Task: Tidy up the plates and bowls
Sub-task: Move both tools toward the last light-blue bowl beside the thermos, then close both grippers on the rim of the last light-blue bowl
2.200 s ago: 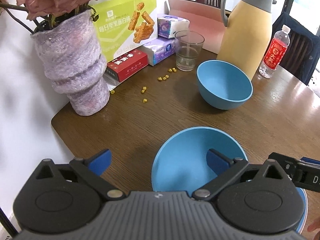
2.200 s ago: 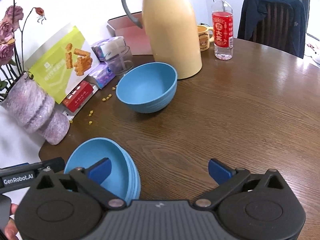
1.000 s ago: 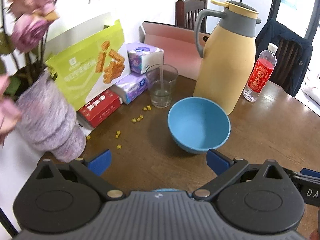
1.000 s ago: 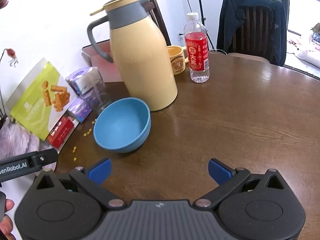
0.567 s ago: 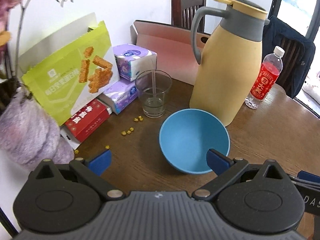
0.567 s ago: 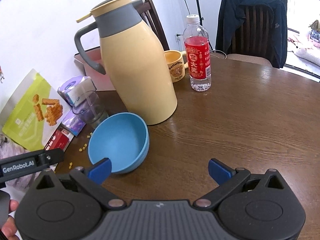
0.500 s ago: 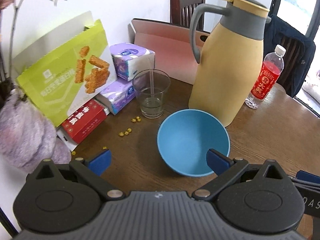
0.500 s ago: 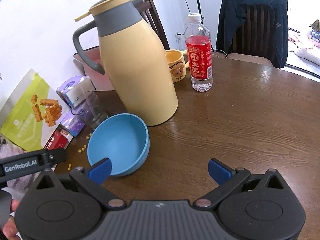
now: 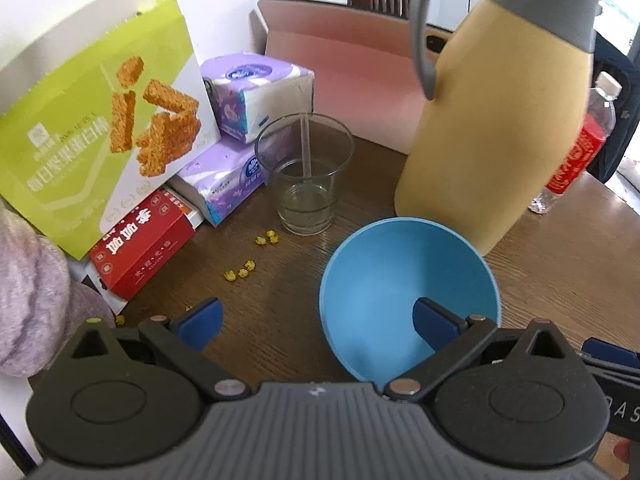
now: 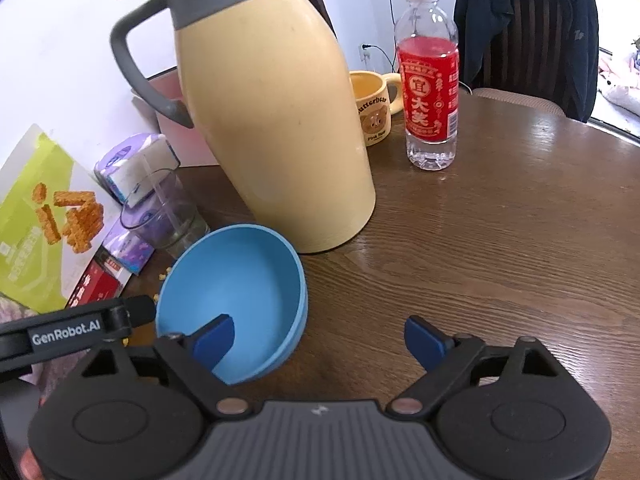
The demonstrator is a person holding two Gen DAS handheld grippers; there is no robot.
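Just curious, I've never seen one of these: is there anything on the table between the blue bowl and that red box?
Yes. In the left wrist view, small yellow crumbs lie on the bare wood between the blue bowl and the red box.

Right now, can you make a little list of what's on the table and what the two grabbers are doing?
table: brown wooden table
bowl: blue bowl, upright, beside the flask
flask: tall yellow flask with grey handle
glass: clear glass, a little water and a stick inside
bottle: red-label bottle
mug: yellow bear mug
crumbs: yellow bits near the glass
left gripper: jaws open, holding nothing
right gripper: jaws open, holding nothing
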